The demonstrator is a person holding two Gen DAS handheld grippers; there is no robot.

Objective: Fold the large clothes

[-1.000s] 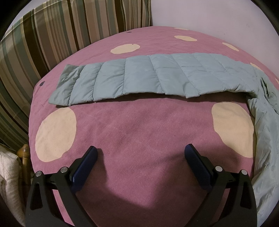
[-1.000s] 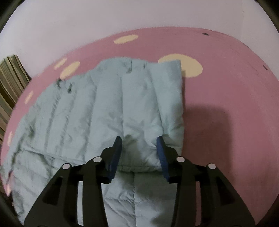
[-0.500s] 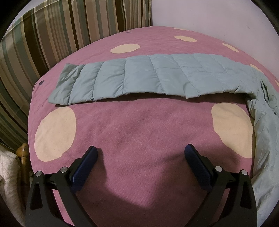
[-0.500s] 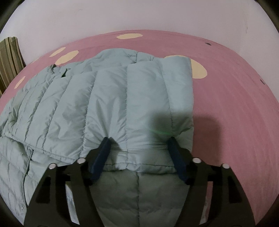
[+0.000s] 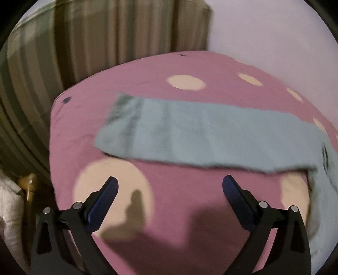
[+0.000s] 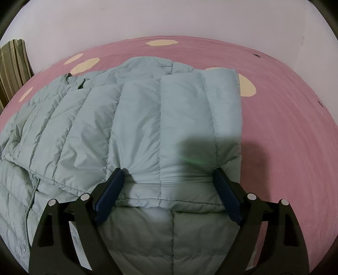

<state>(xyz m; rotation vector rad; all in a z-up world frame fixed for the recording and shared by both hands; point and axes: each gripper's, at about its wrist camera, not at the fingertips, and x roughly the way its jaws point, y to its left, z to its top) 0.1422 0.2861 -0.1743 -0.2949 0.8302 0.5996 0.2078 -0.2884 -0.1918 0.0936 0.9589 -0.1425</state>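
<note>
A pale blue-green quilted jacket [image 6: 147, 118] lies on a pink bedspread [image 6: 285, 127] with cream dots. One sleeve is folded back over the jacket's body, and its cuff end rests between the jaws of my right gripper [image 6: 169, 179]. Those jaws are opening and stand wide, with the fabric loose between the blue pads [image 6: 112, 188]. In the blurred left wrist view the other sleeve [image 5: 200, 135] stretches straight across the bedspread [image 5: 179, 65]. My left gripper [image 5: 169, 190] hangs open above the bare cover, short of that sleeve and holding nothing.
Striped fabric [image 5: 95, 38] stands behind the bed's far left side, seen again as striped fabric [image 6: 12, 63] at the right view's left edge. A pale wall [image 6: 169, 17] runs behind. A wooden post [image 5: 29, 179] and white cloth [image 5: 10, 207] sit past the bed's left edge.
The right jaws have spread from a narrow pinch on the folded sleeve to wide apart, leaving it lying on the jacket. The left gripper has lifted and shifted, so its view is blurred.
</note>
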